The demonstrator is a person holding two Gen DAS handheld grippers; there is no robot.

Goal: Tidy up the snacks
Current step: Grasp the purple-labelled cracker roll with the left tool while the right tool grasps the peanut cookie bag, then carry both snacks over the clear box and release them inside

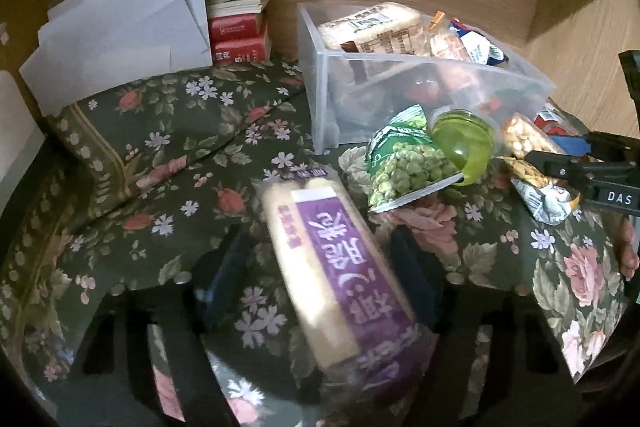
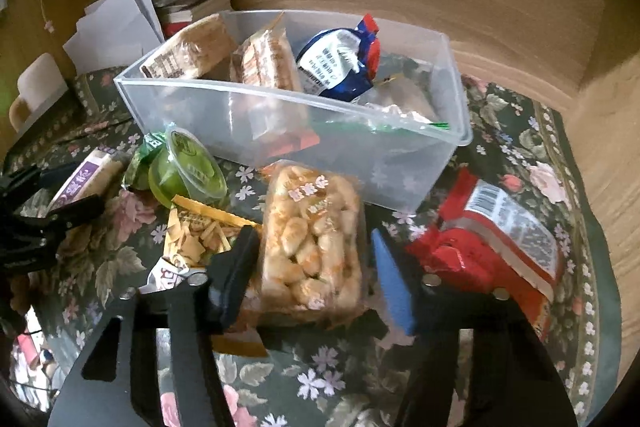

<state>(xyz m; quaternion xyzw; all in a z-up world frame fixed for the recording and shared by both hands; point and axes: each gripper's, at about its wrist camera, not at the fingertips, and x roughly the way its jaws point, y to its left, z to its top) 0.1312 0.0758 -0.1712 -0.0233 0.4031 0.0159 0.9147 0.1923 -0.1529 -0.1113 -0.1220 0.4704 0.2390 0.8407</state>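
A long purple-labelled packet of pale crackers point(image 1: 332, 267) lies on the floral cloth between the fingers of my left gripper point(image 1: 320, 267). A strip of cloth shows between its left finger and the packet, so the jaws stand open around it. My right gripper point(image 2: 314, 267) is shut on a clear packet of golden puffed snacks point(image 2: 312, 239), one finger on each long side. Behind both stands a clear plastic bin point(image 2: 240, 115) holding several packets, among them a blue and white bag point(image 2: 340, 63).
Loose on the cloth are a green pea bag point(image 1: 404, 163), a green jelly cup point(image 2: 188, 167), a torn yellow chip bag point(image 2: 196, 235) and a red bag point(image 2: 500, 239). Stacked books point(image 1: 236, 19) and white papers point(image 1: 120, 27) lean at the wooden wall.
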